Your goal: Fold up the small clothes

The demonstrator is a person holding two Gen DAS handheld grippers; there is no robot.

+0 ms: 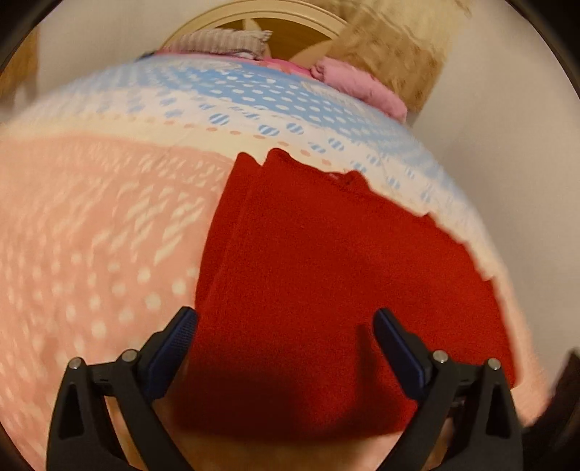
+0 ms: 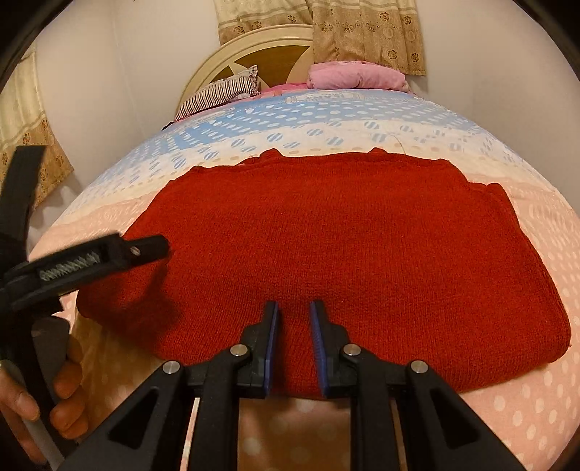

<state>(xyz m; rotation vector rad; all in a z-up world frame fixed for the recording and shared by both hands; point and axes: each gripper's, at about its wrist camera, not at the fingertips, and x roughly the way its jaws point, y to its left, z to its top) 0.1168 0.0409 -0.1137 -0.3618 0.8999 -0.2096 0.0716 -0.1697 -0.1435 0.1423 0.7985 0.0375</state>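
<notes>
A plain deep-red knit garment [image 2: 344, 246] lies on a bedsheet [image 2: 326, 119] banded in pale pink, cream and light blue, dotted white throughout. At the cream headboard [image 2: 232, 50] sit a dark-and-white striped pillow [image 2: 221, 92] and a pink one [image 2: 357, 74]. The curtain [image 2: 366, 32] is tan, flower-printed. The fingers [image 2: 272, 347] are black with blue pads.

No text, label, brand, number or sign can be read in either view
</notes>
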